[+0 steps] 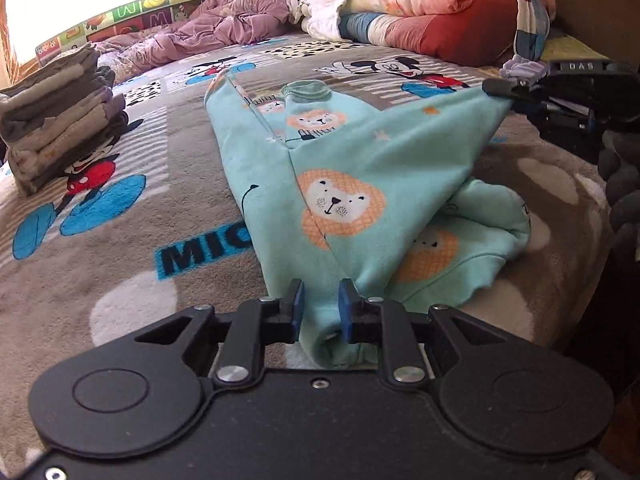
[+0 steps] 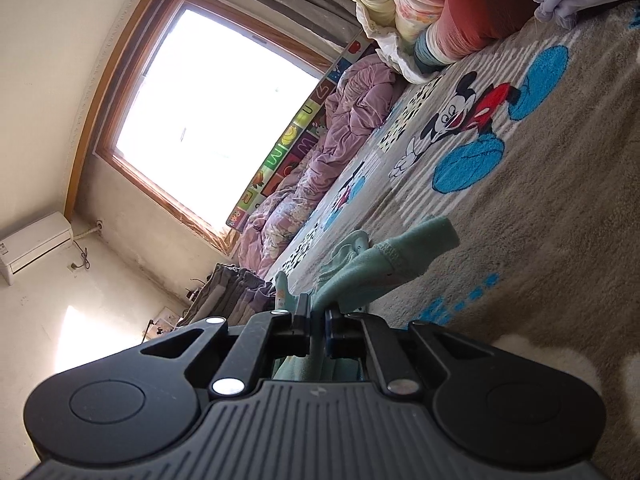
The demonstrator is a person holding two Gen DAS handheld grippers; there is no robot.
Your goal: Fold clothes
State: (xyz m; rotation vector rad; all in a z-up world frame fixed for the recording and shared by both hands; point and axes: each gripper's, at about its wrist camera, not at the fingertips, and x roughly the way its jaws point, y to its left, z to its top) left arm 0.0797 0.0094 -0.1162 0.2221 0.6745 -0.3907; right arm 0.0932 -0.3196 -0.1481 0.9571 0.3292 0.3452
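A mint-green child's garment (image 1: 340, 184) with lion prints lies on the grey cartoon-mouse blanket (image 1: 120, 280) of a bed. My left gripper (image 1: 321, 300) sits at its near end, with a bunched fold of the cloth filling the gap between the blue pads. My right gripper (image 1: 498, 89) pinches a far right corner and holds it above the bed, so the cloth stretches up in a taut triangle. In the rolled right wrist view, the right gripper (image 2: 318, 316) is shut on a thin green edge, and more of the garment (image 2: 360, 276) drapes beyond it.
A stack of folded grey clothes (image 1: 60, 120) stands on the bed at the left. A crumpled purple duvet (image 1: 224, 28) and a pile of rolled quilts (image 1: 420, 4) lie along the far side. The bed's edge drops off at the right, near a small lilac cloth (image 1: 520, 68).
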